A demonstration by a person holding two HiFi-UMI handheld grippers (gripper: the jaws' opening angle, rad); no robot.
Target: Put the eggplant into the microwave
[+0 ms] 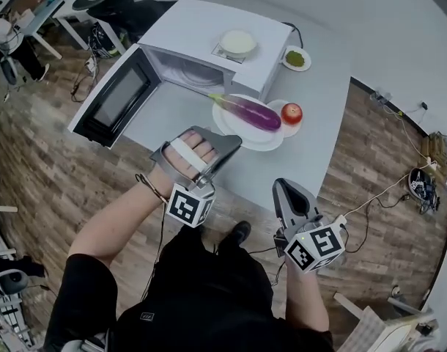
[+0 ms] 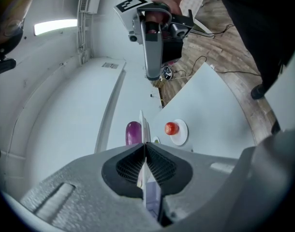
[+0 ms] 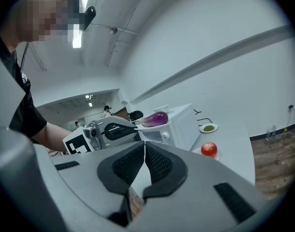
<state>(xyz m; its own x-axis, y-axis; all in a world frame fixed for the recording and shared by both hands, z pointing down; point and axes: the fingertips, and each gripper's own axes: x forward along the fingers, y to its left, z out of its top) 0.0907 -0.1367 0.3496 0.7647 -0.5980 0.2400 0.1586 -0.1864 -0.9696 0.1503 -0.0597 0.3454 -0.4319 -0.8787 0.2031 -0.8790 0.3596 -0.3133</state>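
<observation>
One step looks under way; none is finished. In the head view, the microwave (image 1: 209, 31) stands with its door (image 1: 113, 97) swung wide and nothing visible inside. The eggplant (image 1: 249, 112) lies on a white plate (image 1: 242, 139) just in front of the microwave's opening, not in it. The left gripper (image 1: 229, 144) meets the plate's near rim, and the right gripper (image 1: 283, 188) hangs well back from the microwave.

In the left gripper view, the jaws are clamped on the thin plate rim (image 2: 143, 122), with the eggplant (image 2: 133, 132) beyond them.

In the right gripper view, the jaws are pressed together on nothing. The plate (image 3: 150, 126) bearing the eggplant (image 3: 156, 119) sits in front of the microwave (image 3: 184, 124).

What appears left is to carry the plate inside and let go.
</observation>
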